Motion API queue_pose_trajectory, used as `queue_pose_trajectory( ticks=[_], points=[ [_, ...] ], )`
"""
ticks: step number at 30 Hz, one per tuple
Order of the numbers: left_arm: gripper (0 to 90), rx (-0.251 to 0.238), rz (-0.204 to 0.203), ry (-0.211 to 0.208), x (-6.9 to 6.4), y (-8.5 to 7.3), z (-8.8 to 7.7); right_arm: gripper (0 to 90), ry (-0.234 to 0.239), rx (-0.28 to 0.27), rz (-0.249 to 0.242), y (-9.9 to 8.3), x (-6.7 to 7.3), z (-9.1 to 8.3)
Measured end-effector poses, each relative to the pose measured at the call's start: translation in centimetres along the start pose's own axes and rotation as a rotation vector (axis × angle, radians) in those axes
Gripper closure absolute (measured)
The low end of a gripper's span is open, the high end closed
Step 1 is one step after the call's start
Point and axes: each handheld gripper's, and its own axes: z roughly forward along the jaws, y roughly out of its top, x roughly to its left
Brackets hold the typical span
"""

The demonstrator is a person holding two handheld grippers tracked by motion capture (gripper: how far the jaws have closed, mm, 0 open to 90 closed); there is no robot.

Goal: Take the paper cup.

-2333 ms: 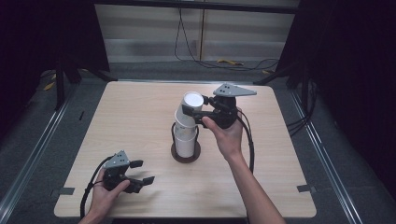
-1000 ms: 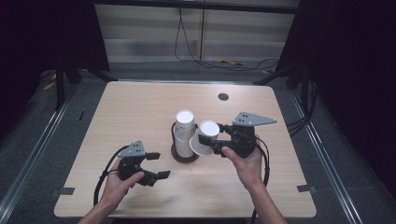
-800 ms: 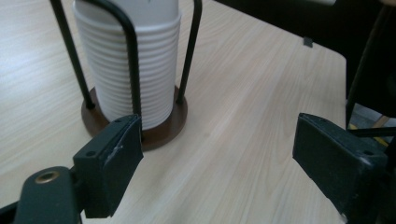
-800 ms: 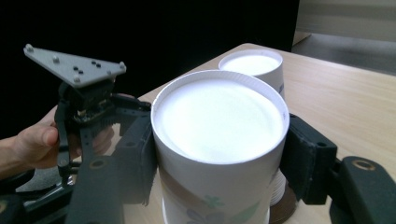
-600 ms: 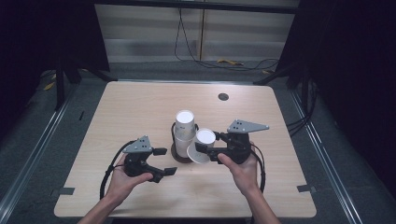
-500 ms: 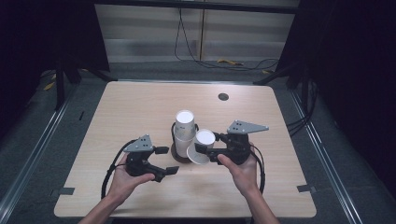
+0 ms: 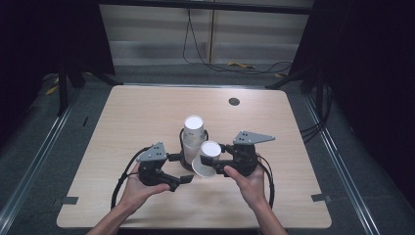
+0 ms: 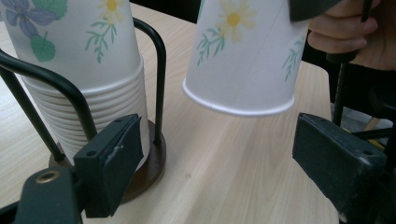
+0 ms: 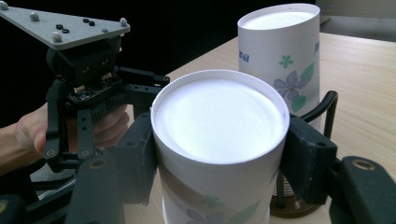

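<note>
- Two cups matter here: the single paper cup [image 9: 219, 140] clamped upside down in your right gripper [image 7: 221, 160], and the stack of cups [image 7: 193, 137] sitting in the wire holder [image 8: 149, 93] just beyond it.
- Your right gripper's jaws press on both sides of the cup wall, near its closed bottom, so the open rim [image 8: 238, 105] hangs free just above the table [image 7: 147, 112]. That hold looks chosen to keep the thin wall from crushing at the mouth.
- Your left gripper [image 7: 175, 169] holds nothing; its jaws stand wide apart, one pad [image 8: 114, 154] close beside the base of the stack, the other under the hanging cup.
- From the left gripper, the held cup sits ahead and slightly above, tilted, apart from the stack; probably you are lining up to take its rim.
- Keeping the stack in its holder leaves both hands free for the single cup.
</note>
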Motion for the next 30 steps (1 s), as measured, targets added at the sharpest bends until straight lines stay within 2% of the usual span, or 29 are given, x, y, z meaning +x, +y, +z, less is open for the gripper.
queue_pose_trajectory(
  ticks=[4, 13, 20, 30],
  points=[
    [16.2, -0.024, -0.004, -0.012, -0.3, -0.3, 0.1, 35.6, 0.008, 0.014, -0.002, -0.2, 0.3, 0.6],
    [16.4, -0.015, -0.012, -0.022, -0.3, -0.6, 0.6, 35.6, 0.042, 0.032, -0.017, -0.3, 1.1, 2.0],
    [16.2, -0.004, -0.001, -0.035, -0.6, -0.8, 1.0, 35.6, 0.057, 0.043, -0.021, -0.5, 1.5, 2.7],
    [19.0, 0.01, -0.008, -0.031, -0.5, -1.2, 1.3, 35.6, 0.077, 0.066, -0.015, -1.2, 1.9, 3.8]
  ],
)
